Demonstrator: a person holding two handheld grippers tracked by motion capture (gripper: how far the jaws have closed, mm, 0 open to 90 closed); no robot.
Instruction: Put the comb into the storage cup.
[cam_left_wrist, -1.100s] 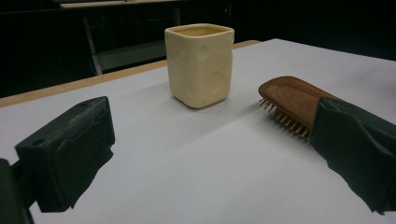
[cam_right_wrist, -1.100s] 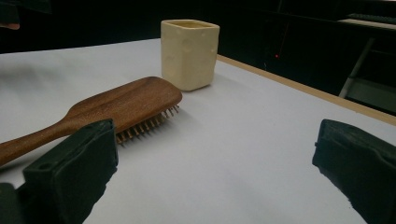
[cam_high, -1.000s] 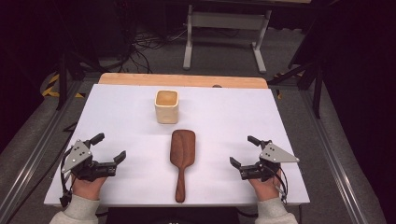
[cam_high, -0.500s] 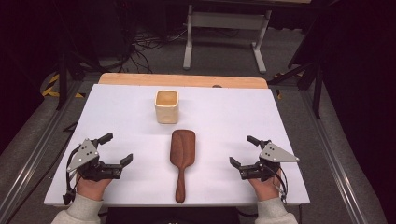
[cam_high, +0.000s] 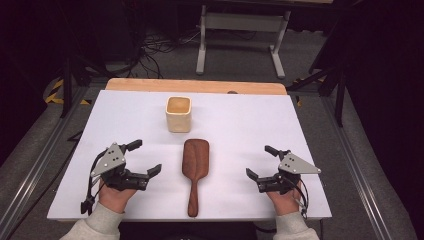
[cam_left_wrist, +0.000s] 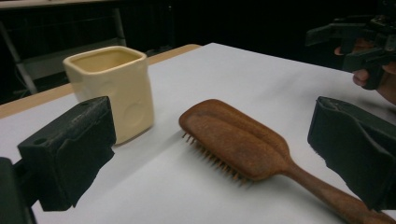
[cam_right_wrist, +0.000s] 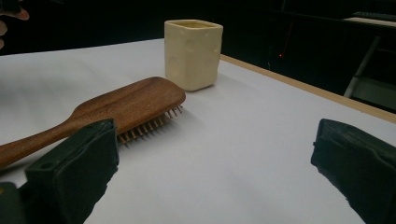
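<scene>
A: Change since a second ago?

B: I've brought the left gripper (cam_high: 141, 157) in from the table's left edge toward the hairbrush (cam_high: 195, 165); jaws wide, holding nothing. Right gripper (cam_high: 260, 162) unmoved, also agape and empty.

A: The brush?

B: Bristles down mid-table, near edge, before the cup (cam_high: 178, 114). Likely my pickup approach.

A: Work surface?
B: White table (cam_high: 260, 117), flat, with a bare wooden strip (cam_high: 200, 86) along its far edge.
A: Beyond it?
B: Grey floor (cam_high: 240, 60). A pale metal stand (cam_high: 240, 22) stands well behind the table, and loose black cables (cam_high: 160, 42) lie to its left.
A: Markings?
B: Yellow-and-black tape (cam_high: 55, 94) near the table's far left corner.
</scene>
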